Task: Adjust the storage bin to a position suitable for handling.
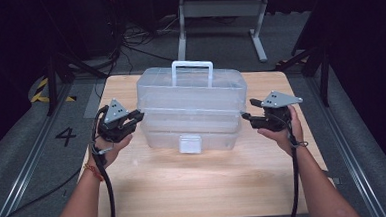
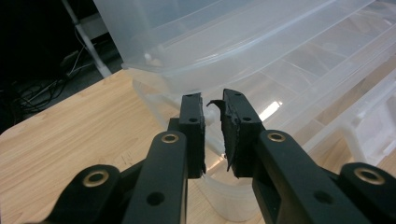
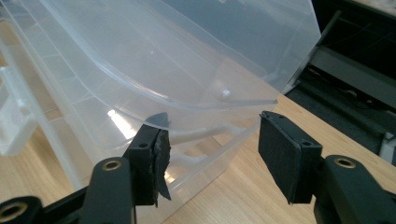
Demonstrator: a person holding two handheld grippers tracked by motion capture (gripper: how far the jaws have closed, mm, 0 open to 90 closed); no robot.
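Note:
A clear plastic tiered toolbox (image 1: 191,108) with a white handle (image 1: 192,71) and a white front latch (image 1: 190,143) stands on the wooden table (image 1: 195,188). My left gripper (image 1: 137,115) is at the box's left end. In the left gripper view its jaws (image 2: 212,100) stand a narrow gap apart with nothing in it, tips just under the upper tier's rim (image 2: 187,79). My right gripper (image 1: 248,110) is at the box's right end. In the right gripper view it (image 3: 210,126) is wide open, and the box's rounded corner (image 3: 219,107) lies just past the tips, untouched by the pads.
The box (image 2: 289,56) takes up the far half of the table, with bare wood in front of it. Behind the table stand a grey metal frame (image 1: 221,9) and loose cables (image 1: 132,39) on the floor. A painted 4 (image 1: 66,136) marks the floor at the left.

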